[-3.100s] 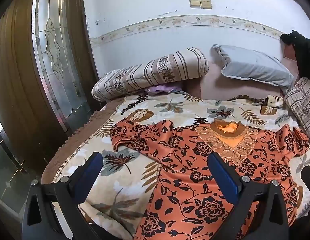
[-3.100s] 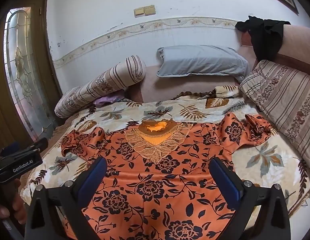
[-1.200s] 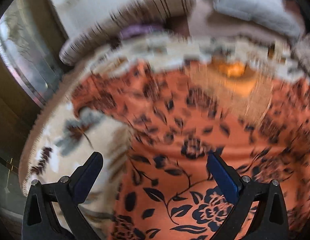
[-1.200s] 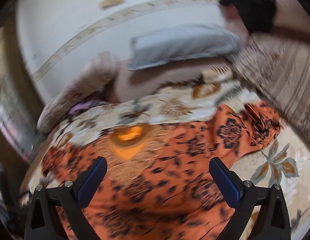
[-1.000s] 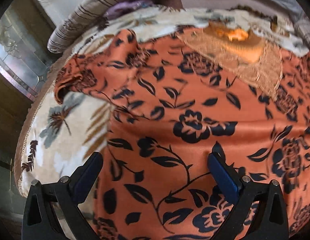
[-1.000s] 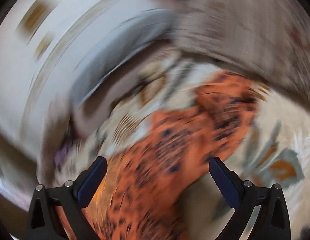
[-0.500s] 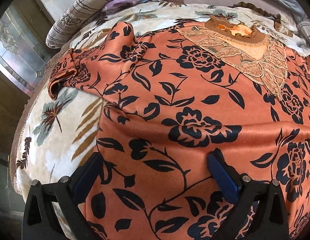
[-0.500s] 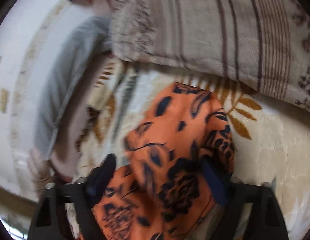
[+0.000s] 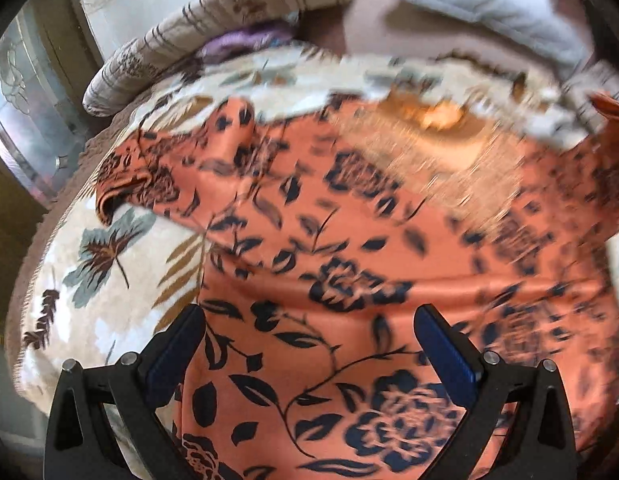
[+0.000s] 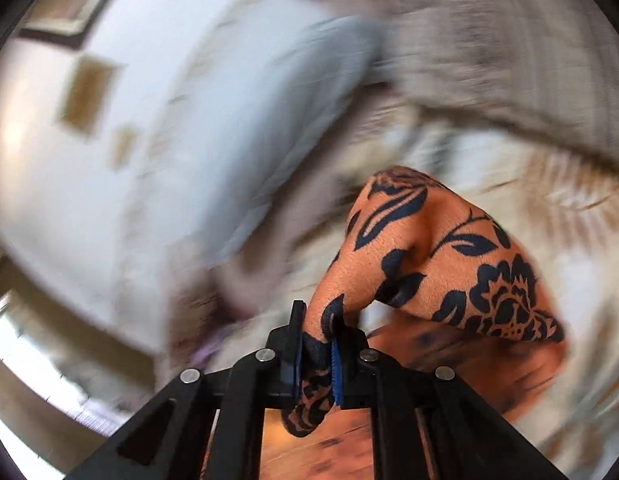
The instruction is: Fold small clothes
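My right claw [image 10: 317, 340] is clamped on the orange dress's sleeve [image 10: 429, 248]; my left claw [image 9: 309, 344] gapes above the dress [image 9: 349, 260].

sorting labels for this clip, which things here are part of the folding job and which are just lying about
Part of the job:
orange floral garment
right tool, shut on the garment's sleeve
left tool, open over the garment

Just lying about:
leaf-print blanket
striped bolster
grey pillow
purple cloth
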The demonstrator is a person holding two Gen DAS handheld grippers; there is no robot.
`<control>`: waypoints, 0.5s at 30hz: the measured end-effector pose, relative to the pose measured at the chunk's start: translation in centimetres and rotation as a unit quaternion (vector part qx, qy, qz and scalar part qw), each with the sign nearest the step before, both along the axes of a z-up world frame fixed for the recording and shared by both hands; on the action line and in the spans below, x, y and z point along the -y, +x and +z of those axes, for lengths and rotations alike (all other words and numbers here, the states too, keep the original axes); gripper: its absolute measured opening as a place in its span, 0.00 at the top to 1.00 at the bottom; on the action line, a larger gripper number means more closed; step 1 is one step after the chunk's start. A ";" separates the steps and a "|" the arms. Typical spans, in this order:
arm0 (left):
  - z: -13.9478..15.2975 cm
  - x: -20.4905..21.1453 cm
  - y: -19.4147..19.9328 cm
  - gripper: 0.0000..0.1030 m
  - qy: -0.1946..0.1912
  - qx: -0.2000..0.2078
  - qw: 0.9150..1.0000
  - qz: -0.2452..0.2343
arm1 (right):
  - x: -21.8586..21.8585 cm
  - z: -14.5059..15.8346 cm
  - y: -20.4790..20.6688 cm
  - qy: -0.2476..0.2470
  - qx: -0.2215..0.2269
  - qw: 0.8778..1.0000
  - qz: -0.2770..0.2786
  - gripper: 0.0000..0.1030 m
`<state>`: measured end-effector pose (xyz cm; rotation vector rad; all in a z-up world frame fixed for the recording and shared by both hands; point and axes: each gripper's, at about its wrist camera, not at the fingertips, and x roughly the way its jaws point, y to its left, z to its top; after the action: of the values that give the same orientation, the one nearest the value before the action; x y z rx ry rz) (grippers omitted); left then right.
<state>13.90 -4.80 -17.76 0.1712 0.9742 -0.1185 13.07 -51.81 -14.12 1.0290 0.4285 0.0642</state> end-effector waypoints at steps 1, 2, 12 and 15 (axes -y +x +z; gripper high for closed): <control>0.7 -0.1 -0.1 0.00 -0.014 0.006 1.000 -0.004 | -2.0 0.3 0.3 0.008 0.012 1.000 0.022 0.89; 1.6 -0.3 -0.2 0.00 -0.036 0.010 0.999 -0.012 | -4.5 0.3 0.6 0.018 0.023 0.998 0.049 0.89; 2.6 -3.0 1.8 0.00 -0.213 -0.021 0.977 -0.017 | -23.9 -5.8 3.5 0.047 -0.013 0.968 0.247 0.89; 1.7 -4.3 2.5 0.00 -0.250 -0.039 0.968 0.006 | -25.2 -7.7 3.6 0.028 -0.038 0.968 0.247 0.89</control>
<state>16.44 -0.52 -16.07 -0.3050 0.9948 -0.3564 16.64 -26.66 -21.82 0.9627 0.7499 0.4880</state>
